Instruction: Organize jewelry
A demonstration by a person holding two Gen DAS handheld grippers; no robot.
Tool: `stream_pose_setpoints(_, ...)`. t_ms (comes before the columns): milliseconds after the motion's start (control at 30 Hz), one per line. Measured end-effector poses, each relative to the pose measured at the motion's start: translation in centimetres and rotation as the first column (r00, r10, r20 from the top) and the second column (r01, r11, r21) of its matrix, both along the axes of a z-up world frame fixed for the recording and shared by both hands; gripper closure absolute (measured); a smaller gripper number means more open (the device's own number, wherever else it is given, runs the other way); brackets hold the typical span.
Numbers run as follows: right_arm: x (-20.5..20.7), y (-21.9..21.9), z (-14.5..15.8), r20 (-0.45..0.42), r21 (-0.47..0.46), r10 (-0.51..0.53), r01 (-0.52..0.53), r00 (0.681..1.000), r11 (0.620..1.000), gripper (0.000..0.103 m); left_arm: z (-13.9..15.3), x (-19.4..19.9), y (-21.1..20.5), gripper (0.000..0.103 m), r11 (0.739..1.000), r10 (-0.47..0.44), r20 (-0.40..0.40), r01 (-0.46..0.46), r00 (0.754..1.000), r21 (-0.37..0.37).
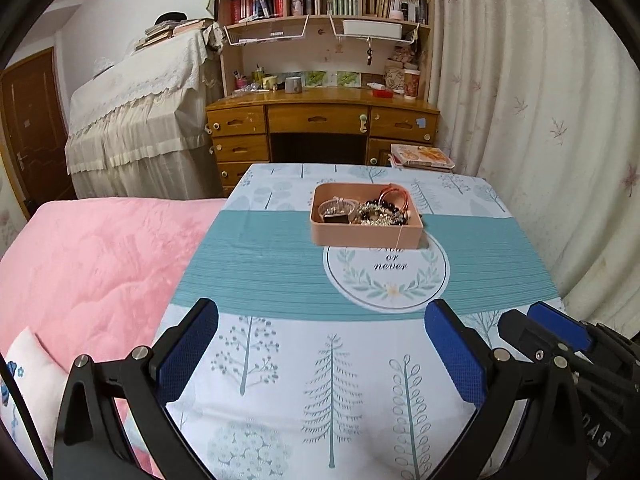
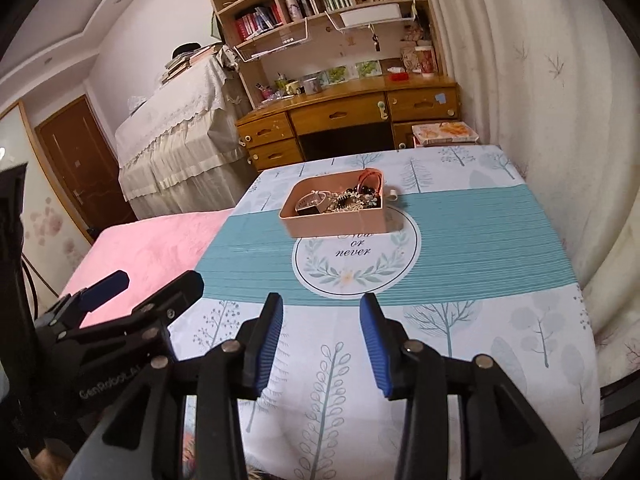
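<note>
Since all the jewelry lies heaped in the pink tray mid-table, well beyond reach, both grippers, left and right, hover with fingers parted, holding nothing.

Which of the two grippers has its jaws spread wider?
The left gripper: its blue pads stand far apart over the tree-print cloth. The right gripper is open too, but its gap is clearly narrower.

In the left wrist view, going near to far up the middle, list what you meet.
left gripper → round "Now or never" print → pink tray of jewelry → wooden desk → bookshelf
</note>
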State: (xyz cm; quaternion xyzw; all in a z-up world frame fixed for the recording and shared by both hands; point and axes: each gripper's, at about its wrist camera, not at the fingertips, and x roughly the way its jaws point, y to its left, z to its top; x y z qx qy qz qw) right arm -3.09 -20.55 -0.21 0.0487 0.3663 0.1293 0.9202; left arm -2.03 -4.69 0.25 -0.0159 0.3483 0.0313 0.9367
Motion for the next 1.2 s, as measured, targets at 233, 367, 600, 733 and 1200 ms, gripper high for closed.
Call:
stream_pose_setpoints(233,-1.0,0.0,0.2,0.029,0.001,0.002,-0.002,1.0,1.0,0.062,-0.1,-0.4,0.0,0.001,1.0,0.005,0.005,-0.005,1.0,0.004)
stream_pose_setpoints(367,-1.3,0.0,0.2,0.026,0.007,0.001,-0.001,1.0,1.0,0.062,0.0,-0.7,-0.1,0.001,1.0,0.005,0.006,-0.005,1.0,0.02)
stream_pose_setpoints(600,-1.3,-0.1,0.2,0.025,0.008,0.001,-0.001,1.0,1.0,0.062,0.0,-0.8,-0.3,0.001,1.0,0.005,0.005,-0.005,1.0,0.023)
stream_pose_setpoints(733,-1.5,-0.1,0.2,0.022,0.007,-0.001,0.001,1.0,1.0,0.062,0.0,-0.9,-0.3,0.001,1.0,0.006,0.002,-0.006,1.0,0.023)
stream_pose_setpoints(1200,-1.4,0.0,0.1,0.035,0.006,-0.012,0.012,0.999,1.0,0.062,0.1,-0.6,-0.4,0.001,1.0,0.001,0.005,-0.001,1.0,0.025)
